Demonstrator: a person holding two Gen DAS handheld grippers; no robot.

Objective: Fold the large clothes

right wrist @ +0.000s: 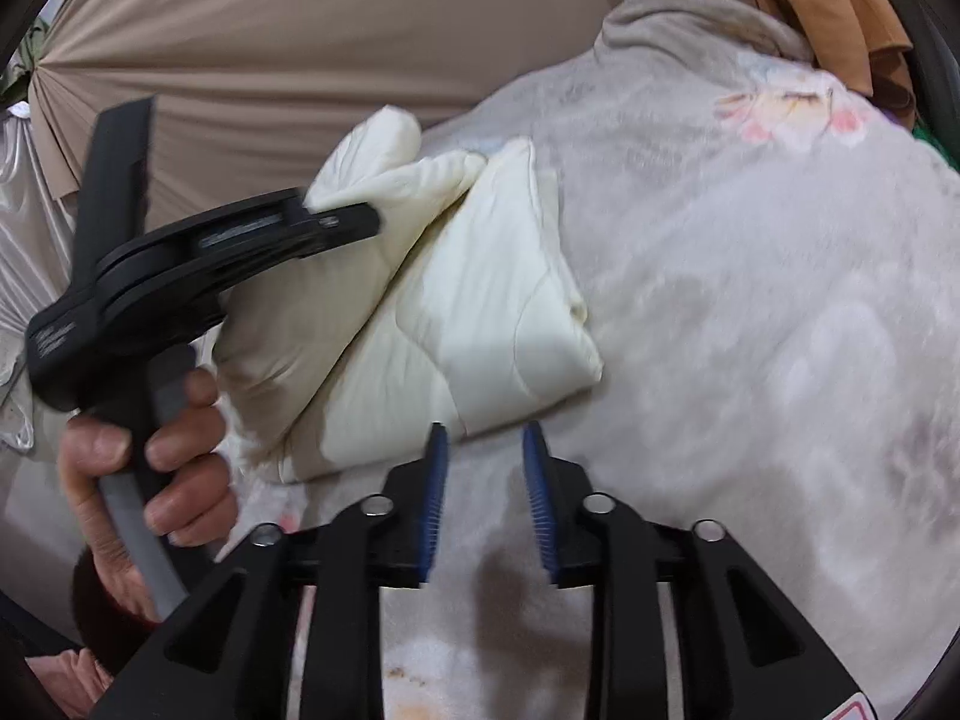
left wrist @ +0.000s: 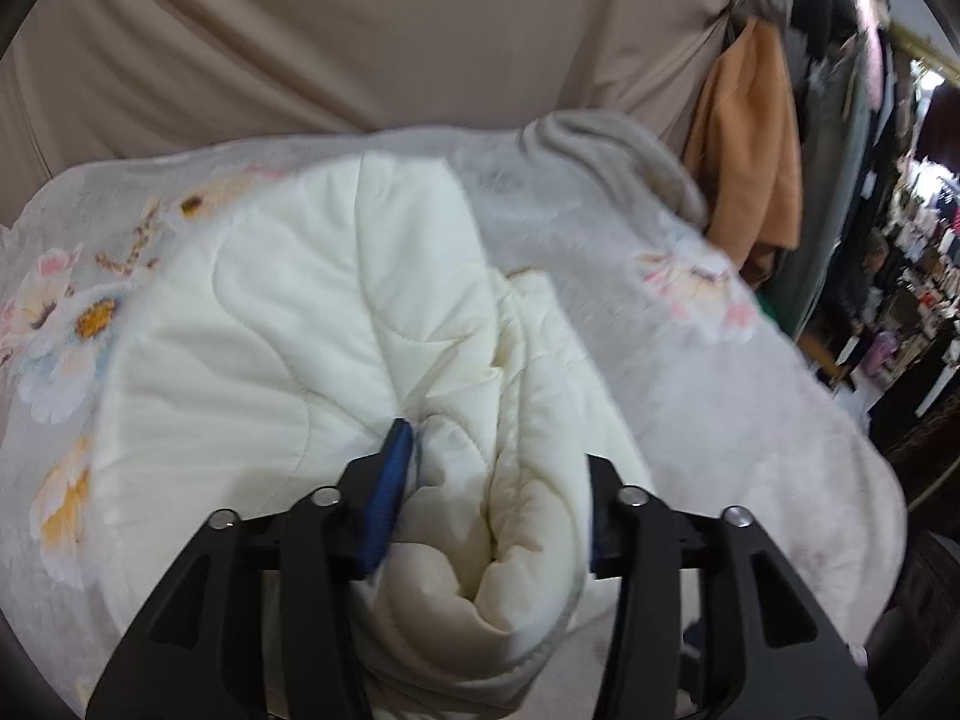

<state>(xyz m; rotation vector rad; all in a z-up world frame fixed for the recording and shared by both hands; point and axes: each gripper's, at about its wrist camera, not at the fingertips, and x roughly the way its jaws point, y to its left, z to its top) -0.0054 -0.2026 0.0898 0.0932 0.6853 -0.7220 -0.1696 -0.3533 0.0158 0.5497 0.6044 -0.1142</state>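
A cream quilted garment lies bunched and partly folded on a floral grey blanket. My left gripper is shut on a thick roll of the cream garment, which fills the gap between its blue pads. In the right wrist view the left gripper holds the garment lifted at its upper left end. My right gripper is open and empty, just below the garment's near folded edge, above the blanket.
A beige draped cloth hangs behind the blanket. An orange garment and dark clothes on a rack stand at the right. Shop shelves show far right. A hand grips the left gripper's handle.
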